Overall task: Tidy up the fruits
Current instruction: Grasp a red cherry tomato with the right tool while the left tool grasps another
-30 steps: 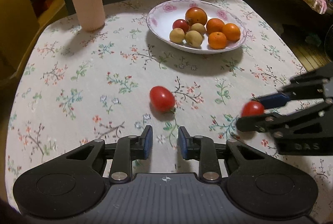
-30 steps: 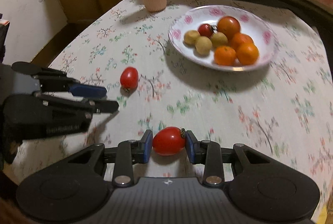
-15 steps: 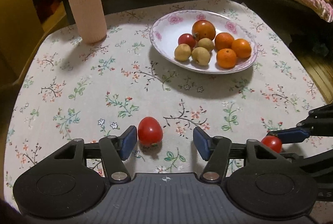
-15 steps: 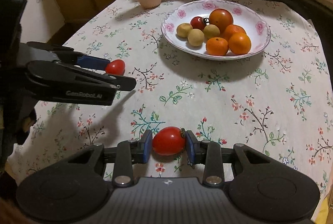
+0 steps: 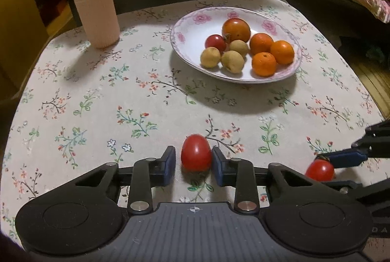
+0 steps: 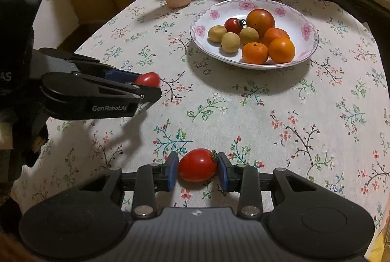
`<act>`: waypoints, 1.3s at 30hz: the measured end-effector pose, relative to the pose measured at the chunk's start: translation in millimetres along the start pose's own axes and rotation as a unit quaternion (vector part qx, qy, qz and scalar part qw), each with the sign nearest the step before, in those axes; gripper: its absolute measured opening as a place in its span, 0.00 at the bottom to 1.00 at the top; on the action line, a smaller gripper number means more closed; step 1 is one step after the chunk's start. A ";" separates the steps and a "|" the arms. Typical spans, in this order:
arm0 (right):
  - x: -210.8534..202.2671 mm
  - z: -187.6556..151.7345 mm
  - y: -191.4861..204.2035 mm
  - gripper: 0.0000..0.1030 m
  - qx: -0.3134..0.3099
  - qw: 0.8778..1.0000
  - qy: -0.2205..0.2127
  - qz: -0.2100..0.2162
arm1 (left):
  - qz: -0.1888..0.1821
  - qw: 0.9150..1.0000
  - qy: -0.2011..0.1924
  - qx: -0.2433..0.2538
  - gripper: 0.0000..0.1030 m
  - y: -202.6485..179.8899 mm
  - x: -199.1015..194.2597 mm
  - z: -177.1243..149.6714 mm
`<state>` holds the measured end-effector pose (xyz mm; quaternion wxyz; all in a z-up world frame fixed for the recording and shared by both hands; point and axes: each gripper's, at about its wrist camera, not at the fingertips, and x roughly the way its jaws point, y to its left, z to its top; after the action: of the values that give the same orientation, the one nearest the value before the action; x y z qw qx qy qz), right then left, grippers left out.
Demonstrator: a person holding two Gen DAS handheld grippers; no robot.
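While right claw (image 6: 198, 169) grips 1 tomato (image 6: 198, 165), left claw (image 5: 193, 162) open – 2nd tomato (image 5: 196, 155) between.

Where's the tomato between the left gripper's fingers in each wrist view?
Left wrist view: tomato at bottom centre, between the left gripper fingers, a small gap on the left side, resting on the tablecloth.
Right wrist view: same tomato at mid-left, partly hidden behind the left gripper's fingers.
Shared landmark: the floral plate of fruit, beyond the tomato in both views.
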<state>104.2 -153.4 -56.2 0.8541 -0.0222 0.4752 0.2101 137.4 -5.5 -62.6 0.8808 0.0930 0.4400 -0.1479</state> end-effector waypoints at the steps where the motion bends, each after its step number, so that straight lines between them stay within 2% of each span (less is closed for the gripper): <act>1: 0.0 -0.4 -0.5 0.35 0.002 1.000 -0.001 0.001 | 0.000 1.000 0.000 0.000 0.36 -0.3 -0.2 -0.3; 10: -5.2 -2.1 -5.6 0.34 0.017 1.000 -0.004 -0.003 | -0.004 1.000 0.000 0.012 0.34 -7.2 -0.5 -0.8; 14: -3.8 -2.8 -5.0 0.34 0.015 1.000 -0.003 -0.003 | 0.010 1.000 -0.002 0.018 0.52 -7.5 1.4 2.1; 15: -3.8 -2.7 -5.5 0.34 0.016 1.000 -0.003 -0.002 | 0.011 1.000 -0.003 0.022 0.54 -8.5 2.1 2.8; 21: -4.8 -3.5 -7.2 0.35 0.013 1.000 0.002 0.004 | 0.005 1.000 -0.008 0.024 0.54 -10.8 3.4 5.0; 26: -6.1 -5.4 -8.0 0.35 0.010 1.000 0.001 0.008 | -0.006 1.000 -0.008 0.020 0.50 -11.3 3.9 3.7; 30: -6.9 -7.3 -4.9 0.35 0.000 1.000 -0.002 0.003 | -0.016 1.000 -0.007 0.026 0.37 -15.3 2.5 3.1; 39: -12.0 -8.5 -5.8 0.34 -0.001 1.000 -0.006 -0.010 | -0.023 0.999 -0.001 0.040 0.33 -21.3 -4.3 -1.7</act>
<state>94.0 -164.8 -51.9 0.8589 -0.0272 0.4699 0.2020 126.4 -24.2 -60.8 0.8732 0.1178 0.4348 -0.1862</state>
